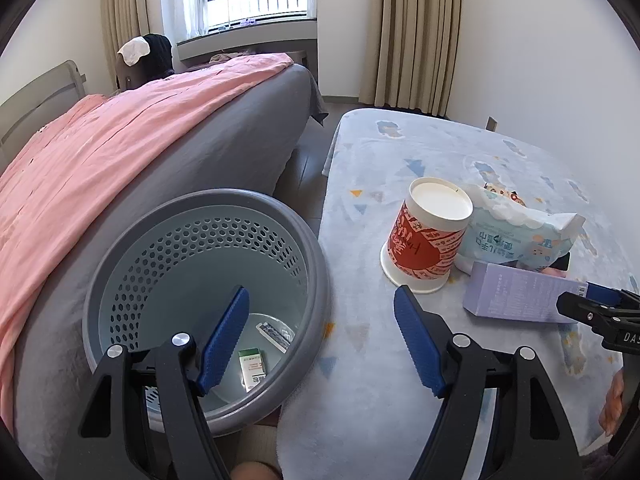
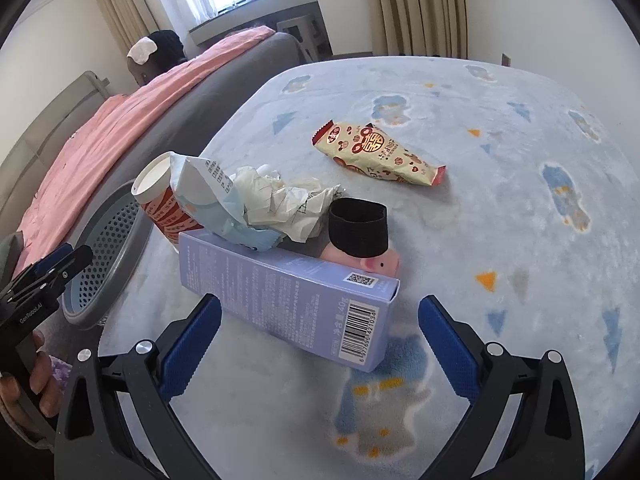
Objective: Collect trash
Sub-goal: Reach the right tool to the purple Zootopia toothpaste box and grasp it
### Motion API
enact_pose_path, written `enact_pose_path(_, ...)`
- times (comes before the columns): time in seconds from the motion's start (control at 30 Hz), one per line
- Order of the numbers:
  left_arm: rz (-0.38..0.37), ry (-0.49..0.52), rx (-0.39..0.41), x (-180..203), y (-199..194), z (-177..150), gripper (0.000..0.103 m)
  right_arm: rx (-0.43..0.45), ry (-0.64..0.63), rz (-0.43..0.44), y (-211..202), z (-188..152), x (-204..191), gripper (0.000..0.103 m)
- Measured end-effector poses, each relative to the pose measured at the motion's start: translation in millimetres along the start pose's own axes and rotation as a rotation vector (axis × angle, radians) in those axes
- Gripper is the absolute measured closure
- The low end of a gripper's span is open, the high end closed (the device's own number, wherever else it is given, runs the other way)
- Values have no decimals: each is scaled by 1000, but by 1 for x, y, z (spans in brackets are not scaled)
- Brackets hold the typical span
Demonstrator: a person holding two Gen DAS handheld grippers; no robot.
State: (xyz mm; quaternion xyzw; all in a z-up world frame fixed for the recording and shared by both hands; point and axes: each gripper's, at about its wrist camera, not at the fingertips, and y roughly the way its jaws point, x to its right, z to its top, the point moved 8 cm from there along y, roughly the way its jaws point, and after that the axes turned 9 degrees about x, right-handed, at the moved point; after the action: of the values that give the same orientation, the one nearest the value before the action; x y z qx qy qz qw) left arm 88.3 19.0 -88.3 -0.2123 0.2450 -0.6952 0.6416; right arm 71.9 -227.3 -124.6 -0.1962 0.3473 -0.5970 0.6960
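Both claws stand spread with nothing between their pads. Left claw [image 1: 320,344] hangs over the gap between the grey perforated bin [image 1: 120,280] and the bench [image 1: 400,400], one finger above the bin's mouth. Two small packets [image 1: 253,368] lie at the bin's bottom. Right claw [image 2: 320,344] hovers just short of the lilac carton [image 2: 288,304] lying on the bench, its barcode end nearest. Behind the carton sit an upturned red-and-white cup [image 2: 160,200], a torn wipes pack [image 2: 208,196], crumpled paper [image 2: 276,196] and a pink toy [image 2: 380,262] wearing a black band. A snack wrapper [image 2: 376,152] lies apart, farther back.
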Motion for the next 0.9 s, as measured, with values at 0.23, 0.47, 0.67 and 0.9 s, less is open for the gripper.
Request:
enact_pose_path(0.23,2,-5,-1,-2,1,0,31,-14,-25,68,-4,-7,-23,6)
enact_pose_path(0.47,6,-13,13,-6,-2,2,31,-22,-56,120,-19,-26,-53,6)
enact_pose_path(0.67,11,-22,23,-13,-7,2,31,-44,-81,168,-28,-45,-77,6)
enact_pose_path(0.9,17,-28,35,-19,-13,4,31,-44,-113,192,-42,-56,-100,6)
